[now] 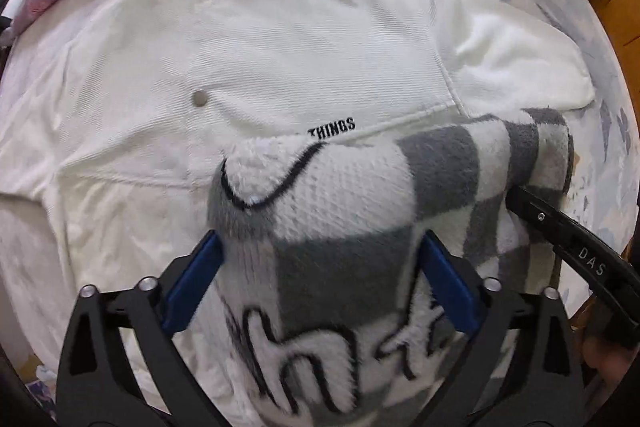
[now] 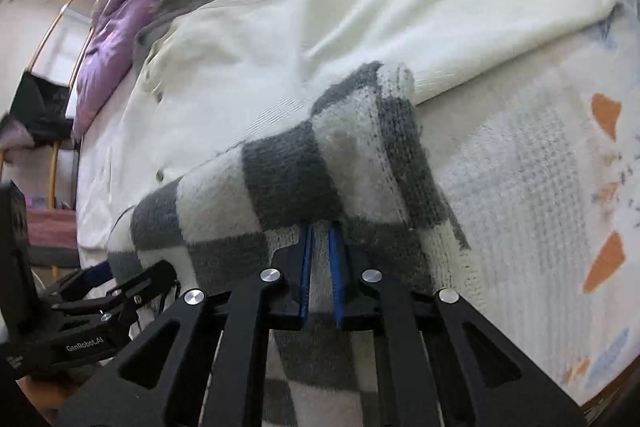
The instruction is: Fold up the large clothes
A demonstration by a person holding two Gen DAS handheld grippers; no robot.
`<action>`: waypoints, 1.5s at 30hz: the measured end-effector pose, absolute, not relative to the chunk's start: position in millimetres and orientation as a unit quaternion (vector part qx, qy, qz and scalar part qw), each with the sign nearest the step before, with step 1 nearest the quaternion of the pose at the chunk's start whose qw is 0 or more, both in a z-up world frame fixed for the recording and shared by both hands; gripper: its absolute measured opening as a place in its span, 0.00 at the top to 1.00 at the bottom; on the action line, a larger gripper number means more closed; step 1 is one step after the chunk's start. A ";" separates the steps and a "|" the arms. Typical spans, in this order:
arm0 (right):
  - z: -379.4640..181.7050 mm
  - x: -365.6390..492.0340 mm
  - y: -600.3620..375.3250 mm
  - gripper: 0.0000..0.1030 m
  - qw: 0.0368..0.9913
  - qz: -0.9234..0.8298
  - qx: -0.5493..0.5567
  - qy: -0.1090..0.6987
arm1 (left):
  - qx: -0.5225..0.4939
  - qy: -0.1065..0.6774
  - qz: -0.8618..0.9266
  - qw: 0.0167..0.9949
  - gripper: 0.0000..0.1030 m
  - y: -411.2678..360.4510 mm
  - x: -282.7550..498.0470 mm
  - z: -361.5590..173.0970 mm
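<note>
Checkered sweater [image 2: 280,163] (over "THINGS" shirt [image 1: 280,39]) pinched in right jaws; left jaws released

checked sweater [image 1: 352,211] lower part cut off, lettering partly hidden
</note>
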State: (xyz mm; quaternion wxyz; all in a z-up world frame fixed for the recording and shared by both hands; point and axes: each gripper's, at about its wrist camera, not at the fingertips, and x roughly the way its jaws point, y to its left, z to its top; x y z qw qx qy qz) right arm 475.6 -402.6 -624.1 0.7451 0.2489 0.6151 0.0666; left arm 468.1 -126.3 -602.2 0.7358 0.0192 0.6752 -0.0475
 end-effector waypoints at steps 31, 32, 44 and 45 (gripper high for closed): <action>-555.8 326.8 -421.6 0.51 0.777 0.113 0.235 0.573 | -0.241 0.678 -0.087 0.689 0.04 -24.8 263.9 -610.7; -555.8 306.0 -425.5 0.49 0.779 0.095 0.244 0.570 | -0.251 0.679 -0.090 0.684 0.04 -26.3 257.1 -616.3; -617.8 183.1 -436.5 0.31 0.618 -0.015 0.581 0.530 | -0.309 0.689 -0.094 0.649 0.70 -50.0 246.4 -635.5; -621.1 178.0 -434.4 0.27 0.604 -0.024 0.602 0.521 | -0.307 0.691 -0.097 0.648 0.72 -52.1 248.2 -628.7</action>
